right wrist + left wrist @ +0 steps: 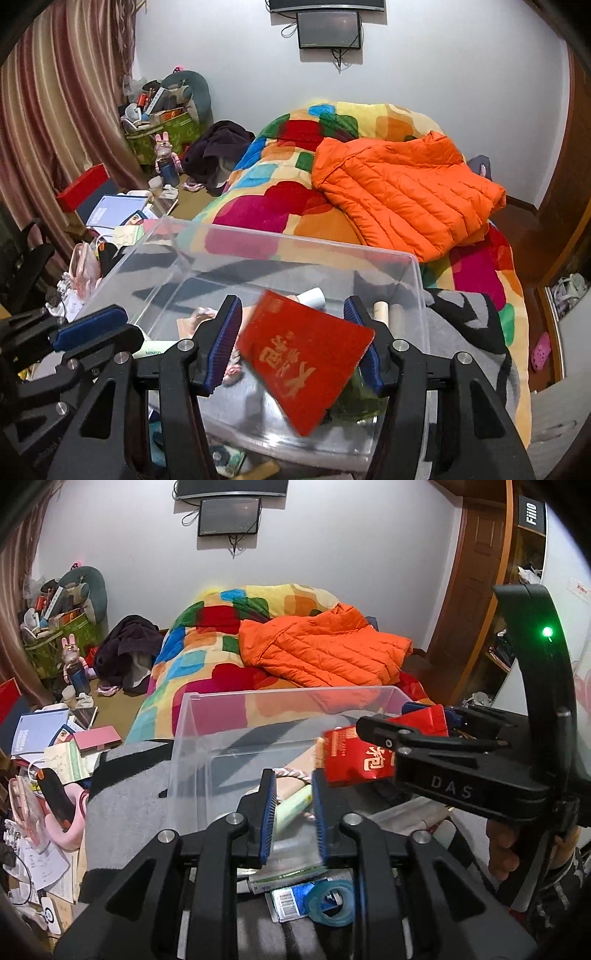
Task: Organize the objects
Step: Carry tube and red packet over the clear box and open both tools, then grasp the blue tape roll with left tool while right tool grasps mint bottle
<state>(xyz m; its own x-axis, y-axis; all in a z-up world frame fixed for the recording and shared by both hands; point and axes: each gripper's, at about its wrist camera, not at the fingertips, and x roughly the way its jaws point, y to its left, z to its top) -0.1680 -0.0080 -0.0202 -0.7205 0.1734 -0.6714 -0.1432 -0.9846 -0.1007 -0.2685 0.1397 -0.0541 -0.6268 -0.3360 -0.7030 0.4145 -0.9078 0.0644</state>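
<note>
A clear plastic bin (192, 746) stands on a grey blanket at the foot of the bed; it also shows in the right wrist view (288, 247). My right gripper (293, 345) is open over the bin, and a red packet (306, 358) with gold characters hangs tilted and blurred between its jaws, apart from the left pad. In the left wrist view the right gripper (413, 731) and the red packet (354, 757) are at the right. My left gripper (293, 812) is open and empty over the bin's near edge. A pale green tube (291, 805) lies inside the bin.
A blue tape roll (330, 901) and flat packets lie on the blanket in front of the bin. An orange jacket (406, 199) lies on the colourful quilt beyond. Books and clutter (44, 760) cover the floor at the left. A wooden door (476, 590) is at the right.
</note>
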